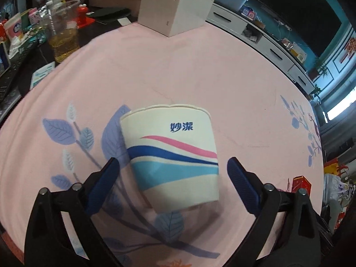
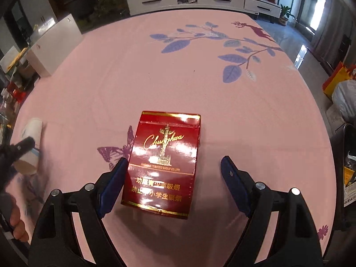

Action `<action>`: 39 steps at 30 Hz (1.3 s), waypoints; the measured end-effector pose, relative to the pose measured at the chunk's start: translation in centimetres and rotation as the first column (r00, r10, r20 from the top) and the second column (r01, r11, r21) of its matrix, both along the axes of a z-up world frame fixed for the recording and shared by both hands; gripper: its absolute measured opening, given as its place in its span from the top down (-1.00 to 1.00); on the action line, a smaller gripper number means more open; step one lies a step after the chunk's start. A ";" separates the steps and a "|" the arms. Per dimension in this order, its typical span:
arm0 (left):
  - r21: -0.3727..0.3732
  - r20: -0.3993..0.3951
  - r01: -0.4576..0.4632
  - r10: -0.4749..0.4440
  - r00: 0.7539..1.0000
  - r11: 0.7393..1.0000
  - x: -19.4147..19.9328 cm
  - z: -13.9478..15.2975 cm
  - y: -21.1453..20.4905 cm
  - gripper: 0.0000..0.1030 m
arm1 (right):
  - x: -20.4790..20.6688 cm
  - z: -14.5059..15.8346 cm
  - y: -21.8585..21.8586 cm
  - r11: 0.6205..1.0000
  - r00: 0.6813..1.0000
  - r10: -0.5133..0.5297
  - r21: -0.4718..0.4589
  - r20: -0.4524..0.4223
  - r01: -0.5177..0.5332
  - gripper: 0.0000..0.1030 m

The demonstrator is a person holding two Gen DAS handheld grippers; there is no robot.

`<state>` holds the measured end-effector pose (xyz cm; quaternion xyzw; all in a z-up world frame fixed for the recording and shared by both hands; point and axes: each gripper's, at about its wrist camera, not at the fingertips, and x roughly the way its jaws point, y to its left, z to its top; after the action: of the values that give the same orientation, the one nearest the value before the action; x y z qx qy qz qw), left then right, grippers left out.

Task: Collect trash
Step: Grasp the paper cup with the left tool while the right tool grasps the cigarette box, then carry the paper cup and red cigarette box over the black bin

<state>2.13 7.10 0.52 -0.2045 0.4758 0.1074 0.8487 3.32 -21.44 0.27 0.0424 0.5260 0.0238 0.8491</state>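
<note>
A paper cup (image 1: 171,155) with pink and blue stripes lies on its side on the pink tablecloth (image 1: 200,77). My left gripper (image 1: 172,162) is open around the cup, and both blue pads stand clear of its sides. A red cigarette pack (image 2: 162,162) lies flat on the cloth. My right gripper (image 2: 173,160) is open around it, the left pad close beside the pack and the right pad well apart. In the right wrist view the cup (image 2: 31,142) shows at the far left with one left-gripper finger (image 2: 24,144) over it. The pack (image 1: 301,183) shows at the right edge of the left wrist view.
A white box (image 1: 175,9) stands at the cloth's far edge. Beside it are a clear jug of yellow liquid (image 1: 64,35) and clutter. A white TV cabinet (image 2: 200,0) lines the wall. Bags (image 2: 340,82) sit on the floor to the right. A person's hand (image 2: 17,224) is at the lower left.
</note>
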 end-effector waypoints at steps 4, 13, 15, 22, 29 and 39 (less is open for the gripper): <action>0.062 0.022 -0.006 0.004 1.000 0.998 -0.2 0.1 -0.1 -0.47 | -0.2 -0.1 -0.1 1.000 1.000 0.000 -0.020 0.015 0.000 -0.46; 0.006 0.096 0.025 -0.026 0.995 1.000 -1.4 1.7 -1.4 -0.41 | -1.4 1.7 -1.4 1.000 0.999 -0.003 -0.017 0.038 0.004 -0.10; 0.006 0.129 0.063 -0.063 0.990 0.998 -1.8 3.0 -2.8 -0.41 | -2.1 3.2 -2.5 1.000 0.997 -0.021 -0.005 0.080 0.021 -0.10; 0.044 0.252 0.228 -0.232 0.940 0.973 -3.5 8.2 -10.2 -0.42 | -5.0 8.4 -10.0 0.984 0.963 -0.173 0.008 0.205 0.175 -0.10; 0.137 0.318 0.411 -0.433 0.843 0.901 -4.8 11.2 -20.2 -0.43 | -7.7 10.2 -18.8 0.940 0.914 -0.341 0.093 0.220 0.329 -0.10; 0.122 0.311 0.673 -0.672 0.672 0.730 -4.9 10.5 -34.2 -0.44 | -12.1 8.6 -29.4 0.809 0.792 -0.588 0.111 0.163 0.577 -0.10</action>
<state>-2.81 -27.13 10.98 -0.0314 0.3665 -0.2492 0.8959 -8.81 -50.82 8.92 0.2233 0.4032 -0.2204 0.8597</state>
